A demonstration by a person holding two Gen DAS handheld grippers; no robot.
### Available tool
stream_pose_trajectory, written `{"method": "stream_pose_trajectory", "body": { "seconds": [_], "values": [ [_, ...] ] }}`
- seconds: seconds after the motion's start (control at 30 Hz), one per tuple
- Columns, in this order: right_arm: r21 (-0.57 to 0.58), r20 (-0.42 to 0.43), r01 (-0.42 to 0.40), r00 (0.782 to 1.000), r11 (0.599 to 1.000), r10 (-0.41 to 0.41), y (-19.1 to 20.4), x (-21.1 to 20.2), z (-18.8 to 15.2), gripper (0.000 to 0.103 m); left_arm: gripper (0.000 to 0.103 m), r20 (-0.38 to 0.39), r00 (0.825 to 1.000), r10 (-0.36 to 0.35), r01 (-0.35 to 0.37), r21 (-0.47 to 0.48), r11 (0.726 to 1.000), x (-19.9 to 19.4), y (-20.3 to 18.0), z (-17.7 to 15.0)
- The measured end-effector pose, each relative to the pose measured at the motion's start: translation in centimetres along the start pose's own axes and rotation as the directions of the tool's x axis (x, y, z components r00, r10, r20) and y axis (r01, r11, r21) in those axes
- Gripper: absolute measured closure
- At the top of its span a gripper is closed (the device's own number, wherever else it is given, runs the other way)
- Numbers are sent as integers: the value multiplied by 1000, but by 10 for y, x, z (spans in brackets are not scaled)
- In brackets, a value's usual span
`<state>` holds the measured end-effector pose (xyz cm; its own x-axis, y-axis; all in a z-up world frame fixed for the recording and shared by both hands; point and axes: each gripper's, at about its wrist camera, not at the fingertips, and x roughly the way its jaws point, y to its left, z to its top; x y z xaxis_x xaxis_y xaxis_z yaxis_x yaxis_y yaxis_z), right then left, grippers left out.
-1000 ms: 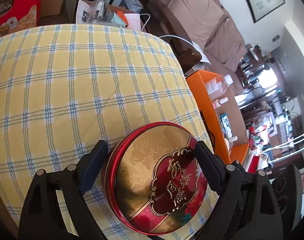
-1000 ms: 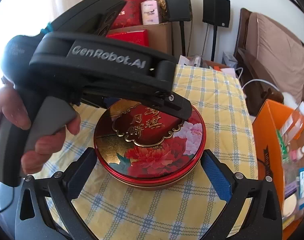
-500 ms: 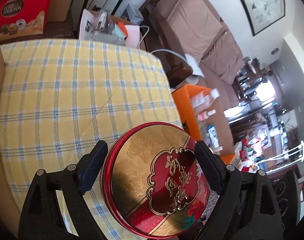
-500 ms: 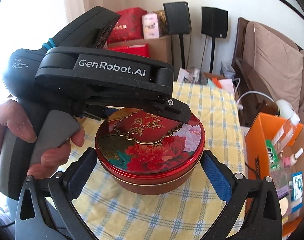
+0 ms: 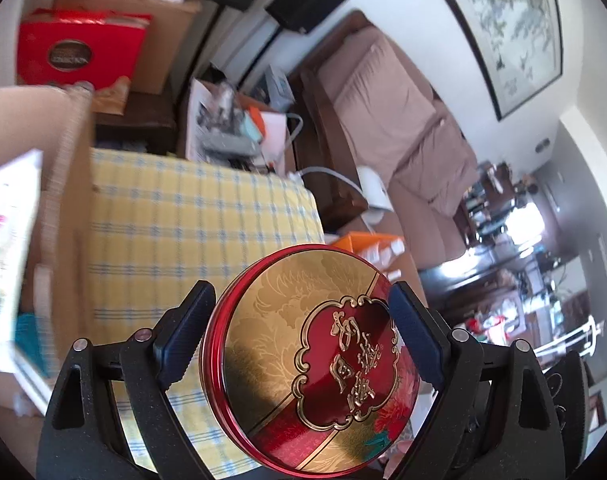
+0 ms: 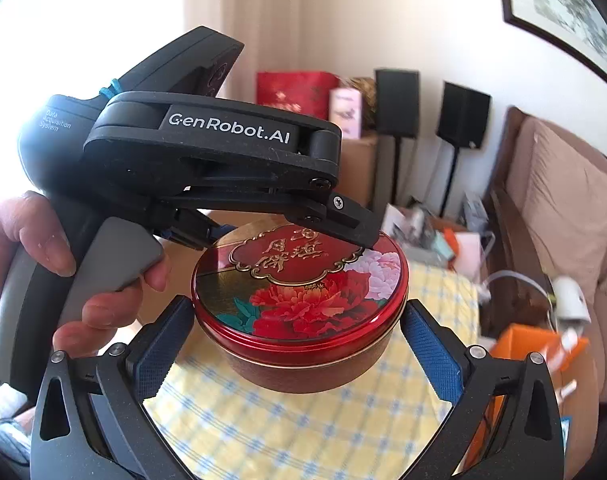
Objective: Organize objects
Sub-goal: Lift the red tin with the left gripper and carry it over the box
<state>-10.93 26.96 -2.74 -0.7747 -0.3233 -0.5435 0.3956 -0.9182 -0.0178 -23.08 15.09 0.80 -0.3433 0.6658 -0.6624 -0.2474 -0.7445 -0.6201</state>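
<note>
Since a second ago, the round red and gold tin with a peony lid has risen from the desk with the yellow checked cloth and now hangs clear above it, both grippers having come up with it. Left gripper is clamped across the tin's width, one blue pad pressing each side of the rim, so the tin sits directly between its fingers, lid tilted toward that camera. Right gripper brackets the same tin from the near side; its left pad touches the rim, while its right pad appears just off the wall, so a firm hold there cannot be confirmed. Being round, the tin has no long axis; the two grippers cross it roughly at right angles. A person's hand holds the left gripper's handle. A blurred brown cardboard box lies left of the left gripper, a plausible destination. Judgement: the left gripper carries the load.
</note>
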Motion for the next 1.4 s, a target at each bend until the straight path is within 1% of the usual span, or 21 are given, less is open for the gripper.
{"method": "stream_pose_trajectory", "body": {
  "seconds": [0.2,0.43,0.6,0.77,0.87,0.97,1.0,1.13,1.2,1.3,1.4],
  "values": [
    [-50,26,-67,997,996,68,37,16,32,0,16,63,997,38,-35,-57,998,-47,37,14],
    [-80,31,-163,986,983,166,80,46,56,0,16,118,988,105,-90,-121,989,-94,88,20],
    [-105,12,-222,974,969,224,110,69,63,0,16,131,982,136,-113,-166,980,-109,122,15],
    [-124,-33,-263,965,957,261,131,92,58,0,16,117,982,148,-121,-217,969,-112,158,7],
    [-131,-66,-278,960,952,271,139,103,51,0,16,105,982,158,-130,-231,964,-109,174,3],
    [-134,-105,-284,957,949,271,139,118,45,0,17,86,984,158,-134,-242,961,-101,189,0],
    [-138,-117,-280,957,950,265,140,121,44,0,18,74,985,157,-134,-245,960,-96,192,0],
    [-159,-173,-259,957,953,231,141,134,39,0,17,63,986,152,-133,-239,962,-86,197,0],
    [-170,-175,-251,959,953,221,141,131,38,1,18,54,983,176,-160,-219,963,-83,193,1],
    [-226,-172,-209,970,951,173,140,123,36,1,16,38,981,192,-182,-187,965,-78,187,0],
    [-224,-166,-213,970,951,178,132,112,32,1,16,30,977,212,-205,-156,966,-75,182,-2]
  ]
}}
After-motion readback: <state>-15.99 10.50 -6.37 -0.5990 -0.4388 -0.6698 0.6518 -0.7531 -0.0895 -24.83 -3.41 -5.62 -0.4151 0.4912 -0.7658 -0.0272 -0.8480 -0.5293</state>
